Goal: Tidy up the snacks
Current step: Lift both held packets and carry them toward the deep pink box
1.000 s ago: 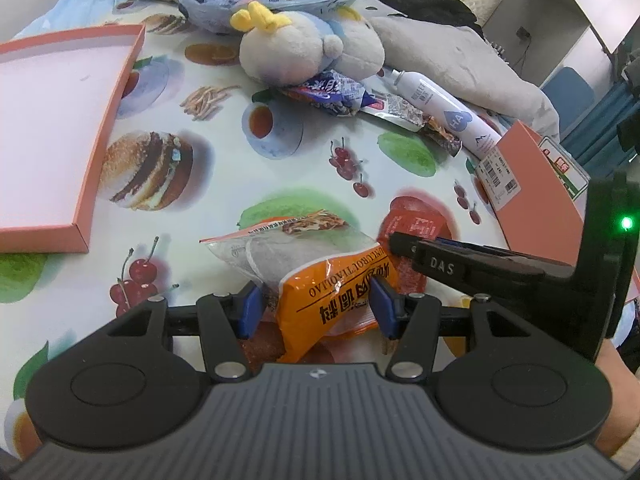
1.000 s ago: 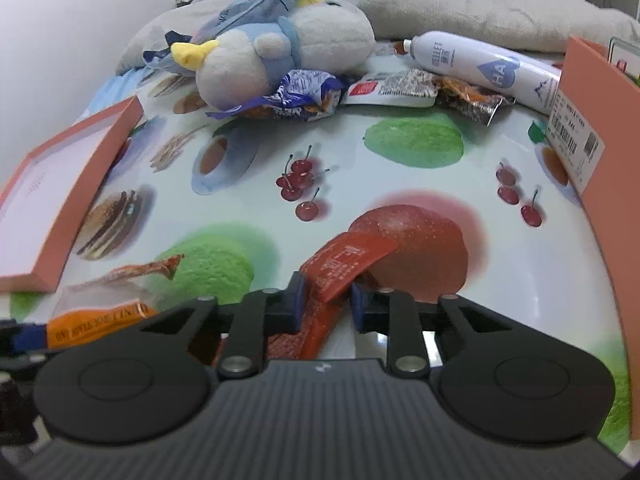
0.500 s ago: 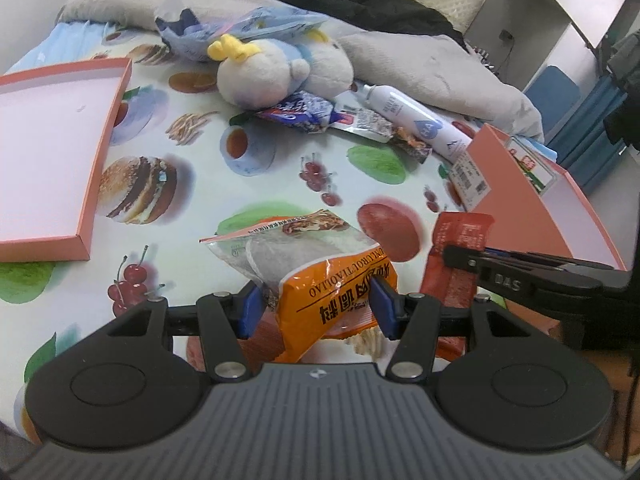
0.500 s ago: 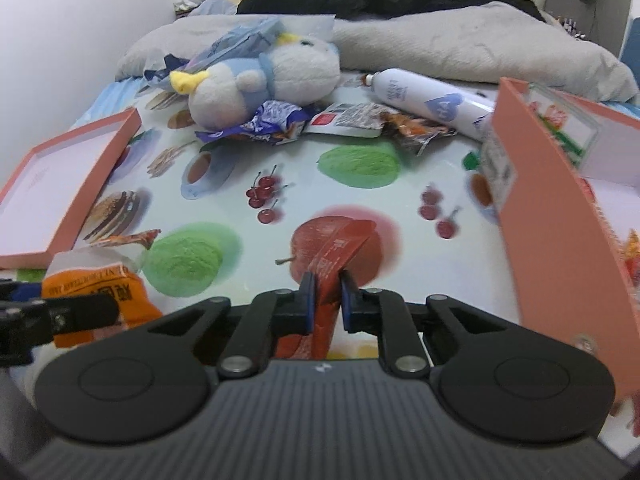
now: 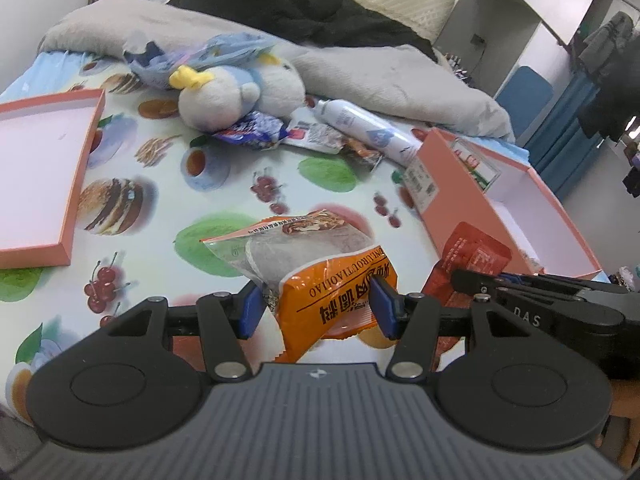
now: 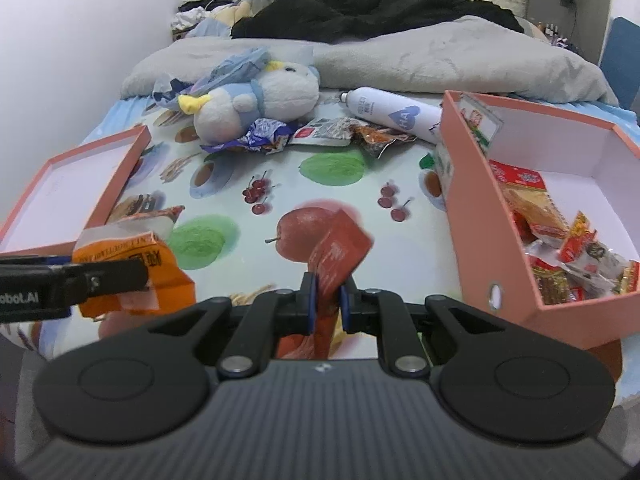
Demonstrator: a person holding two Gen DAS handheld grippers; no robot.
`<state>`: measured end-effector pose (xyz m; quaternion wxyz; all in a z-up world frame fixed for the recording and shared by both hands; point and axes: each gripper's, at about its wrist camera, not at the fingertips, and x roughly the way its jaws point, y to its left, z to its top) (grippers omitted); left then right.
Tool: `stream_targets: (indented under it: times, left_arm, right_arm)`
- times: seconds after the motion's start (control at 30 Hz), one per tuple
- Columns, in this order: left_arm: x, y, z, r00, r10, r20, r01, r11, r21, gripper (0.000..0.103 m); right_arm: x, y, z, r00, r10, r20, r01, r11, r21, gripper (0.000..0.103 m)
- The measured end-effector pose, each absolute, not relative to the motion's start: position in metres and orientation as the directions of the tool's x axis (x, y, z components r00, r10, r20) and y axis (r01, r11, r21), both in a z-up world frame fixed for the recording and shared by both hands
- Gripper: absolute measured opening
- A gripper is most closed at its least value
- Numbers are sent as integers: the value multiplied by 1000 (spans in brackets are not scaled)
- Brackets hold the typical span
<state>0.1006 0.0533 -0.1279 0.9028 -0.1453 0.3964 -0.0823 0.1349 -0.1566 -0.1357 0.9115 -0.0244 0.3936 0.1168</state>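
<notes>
My left gripper is shut on an orange and clear snack bag and holds it above the printed bed cloth; the bag also shows in the right wrist view. My right gripper is shut on a red snack packet, lifted off the cloth; it also shows in the left wrist view. A pink box at the right holds several snack packets. More snacks lie by a plush toy.
A shallow pink lid lies at the left. A white bottle lies behind the loose snacks. A grey blanket and black clothes fill the back of the bed.
Both grippers have lifted their snacks off the cloth and risen. The right gripper has closed tighter on the red packet, and the pink box's inside has come into view.
</notes>
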Motion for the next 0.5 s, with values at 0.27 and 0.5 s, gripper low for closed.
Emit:
stream_targets:
  times: [0.27, 0.5]
  left_arm:
    - [106, 36, -104, 696, -296, -654, 78, 937, -341, 61]
    - [118, 16, -71, 718, -319, -619, 134, 936, -326, 61]
  right_arm:
    - [127, -176, -104, 720, 176, -671, -219, 975, 21, 12]
    - [126, -190, -72, 758, 172, -629, -196, 980, 32, 12]
